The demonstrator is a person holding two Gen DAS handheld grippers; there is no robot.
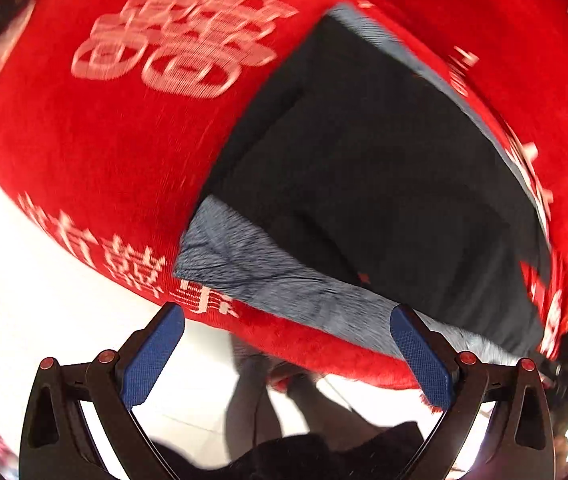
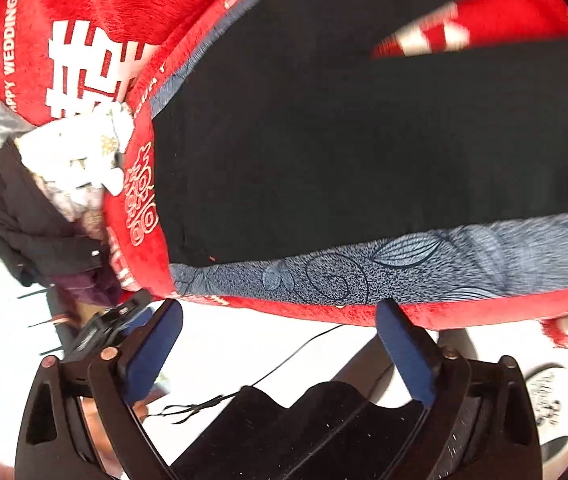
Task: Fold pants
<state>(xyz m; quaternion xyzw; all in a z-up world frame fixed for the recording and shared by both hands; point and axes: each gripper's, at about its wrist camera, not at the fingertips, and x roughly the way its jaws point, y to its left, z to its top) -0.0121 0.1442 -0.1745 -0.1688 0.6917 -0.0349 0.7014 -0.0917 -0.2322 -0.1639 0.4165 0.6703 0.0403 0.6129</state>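
A: Where are the pants?

B: The pants (image 1: pixel 380 168) lie spread flat, black, on a grey-blue patterned cloth (image 1: pixel 251 268) that sits on a red blanket (image 1: pixel 95 136) with pale lettering. In the right wrist view the pants (image 2: pixel 364 140) fill most of the frame, with the cloth (image 2: pixel 444 264) showing as a strip along their near edge and the blanket (image 2: pixel 364 314) edging that

A: And the hand-held grippers?

B: The left hand-held gripper (image 1: pixel 288 354) stands wide apart with nothing between its blue pads (image 1: pixel 151 356); it is near the blanket's near edge. The right hand-held gripper (image 2: pixel 279 352) is just as wide and holds nothing

A: Anything else?

B: A heap of clothes (image 2: pixel 55 184), white and dark, sits beside the blanket's corner in the right wrist view, and white floor (image 1: pixel 35 300) shows below. The left view is blurred
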